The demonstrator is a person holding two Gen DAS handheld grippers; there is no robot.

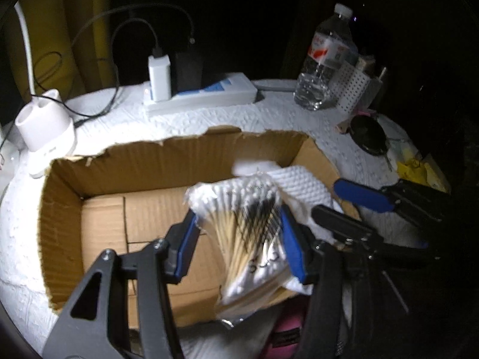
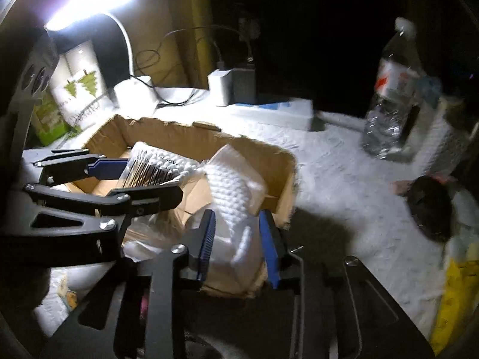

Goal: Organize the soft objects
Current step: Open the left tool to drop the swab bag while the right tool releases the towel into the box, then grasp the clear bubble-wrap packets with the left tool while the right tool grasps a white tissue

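Left wrist view: left gripper (image 1: 239, 239) is pinched on a clear bag of cotton swabs (image 1: 248, 233), blue pads pressed on both sides of the bag. Bag is held above the cardboard box (image 1: 143, 167), over its right half, top end tilted toward the box's far wall. Folded white paper towel (image 1: 302, 185) sits just behind the bag, at the box's right wall. Right gripper (image 1: 353, 206) comes in from the right of the box, fingers at the towel. Beyond the box: power strip (image 1: 227, 89) with a white charger (image 1: 160, 77), water bottle (image 1: 323, 59) further right, white dispenser (image 1: 45, 125) off the box's left corner.

Right wrist view: right gripper (image 2: 238, 245) is clamped on the paper towel (image 2: 236, 191), towel bunched between the pads, at the box's (image 2: 167, 134) near right corner. Left gripper (image 2: 125, 179) enters from the left of the box, holding the swab bag (image 2: 155, 164) over the box interior. Lamp (image 2: 92, 3) is lit above the box's left side. Bottle (image 2: 392, 95) is blurred, well right of the box.
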